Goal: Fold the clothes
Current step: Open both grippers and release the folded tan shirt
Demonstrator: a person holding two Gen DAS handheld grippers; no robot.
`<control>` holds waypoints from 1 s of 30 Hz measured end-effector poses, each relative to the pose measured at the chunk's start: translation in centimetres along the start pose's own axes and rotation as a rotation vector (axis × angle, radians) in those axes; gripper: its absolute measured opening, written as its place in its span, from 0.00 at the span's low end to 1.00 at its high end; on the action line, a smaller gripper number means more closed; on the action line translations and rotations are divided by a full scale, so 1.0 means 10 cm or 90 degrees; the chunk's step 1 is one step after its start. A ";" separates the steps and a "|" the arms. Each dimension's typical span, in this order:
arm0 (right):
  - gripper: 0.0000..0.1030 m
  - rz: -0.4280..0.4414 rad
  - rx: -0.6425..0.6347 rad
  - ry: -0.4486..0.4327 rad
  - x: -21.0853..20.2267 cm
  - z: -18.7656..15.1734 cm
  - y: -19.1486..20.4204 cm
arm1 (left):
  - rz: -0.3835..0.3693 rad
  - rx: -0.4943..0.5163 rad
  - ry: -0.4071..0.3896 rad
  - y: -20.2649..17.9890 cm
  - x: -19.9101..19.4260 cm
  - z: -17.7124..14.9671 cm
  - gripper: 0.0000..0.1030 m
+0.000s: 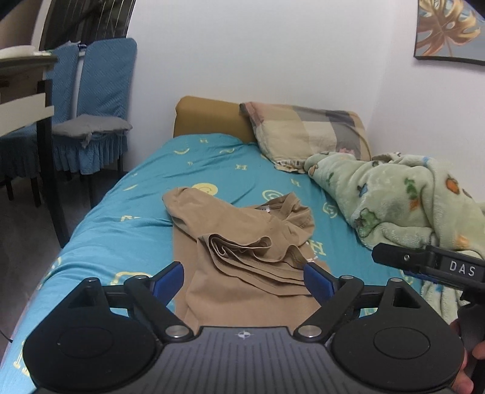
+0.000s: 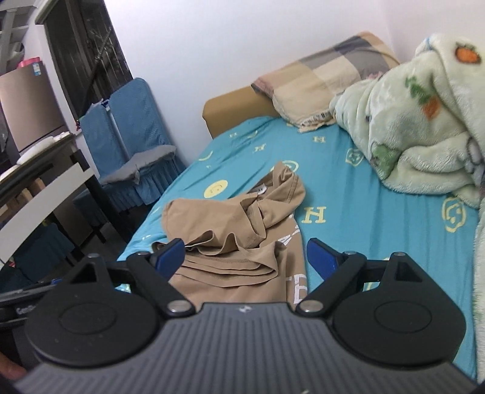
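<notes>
Both my grippers, left gripper and right gripper, hang released. The tan T-shirt looks light and floppy; I'd pinch its bunched hem at twelve o'clock.

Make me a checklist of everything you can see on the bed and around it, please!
Surface: bed with a teal sheet, wrinkled, printed with yellow smileys and letters.
Job's things: tan shirt lies bunched and half-folded in the middle of the sheet.
Clutter: green fleece blanket heaped on the right; checked pillow at the headboard.
Grippers: left gripper open over the shirt, gripping nothing; right gripper open too, fingers either side of the shirt's folds.
Cables: nothing seen.
Surroundings: blue-covered chairs, table on the left, white wall, leaf picture.
</notes>
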State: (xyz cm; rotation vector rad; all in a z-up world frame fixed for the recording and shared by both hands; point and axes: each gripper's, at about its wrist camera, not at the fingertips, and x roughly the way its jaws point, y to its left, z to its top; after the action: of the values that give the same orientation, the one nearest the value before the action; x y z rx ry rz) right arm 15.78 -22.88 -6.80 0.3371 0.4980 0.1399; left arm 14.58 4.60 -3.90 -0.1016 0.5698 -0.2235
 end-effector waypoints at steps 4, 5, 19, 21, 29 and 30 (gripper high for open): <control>0.86 0.001 -0.010 -0.015 -0.14 -0.02 0.03 | 0.003 0.006 -0.001 -0.08 -0.16 -0.09 0.85; 0.86 0.002 -0.011 -0.017 -0.16 -0.02 0.03 | 0.004 0.008 0.000 -0.10 -0.18 -0.11 0.85; 0.86 -0.006 -0.009 0.003 -0.12 -0.04 0.05 | -0.022 -0.149 0.158 0.10 0.11 -0.43 0.85; 0.86 -0.007 -0.007 0.006 -0.10 -0.05 0.06 | -0.026 -0.197 0.188 0.19 0.20 -0.48 0.85; 0.86 -0.022 0.004 0.017 -0.07 -0.06 0.04 | -0.022 -0.461 0.236 0.70 0.59 -0.73 0.85; 0.86 -0.025 0.006 0.019 -0.06 -0.06 0.04 | -0.023 -0.507 0.233 0.79 0.65 -0.77 0.85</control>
State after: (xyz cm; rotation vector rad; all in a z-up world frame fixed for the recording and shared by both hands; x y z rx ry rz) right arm 14.92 -22.45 -6.93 0.3350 0.5340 0.1038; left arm 17.17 10.44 -14.96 -0.8563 0.9993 -0.0367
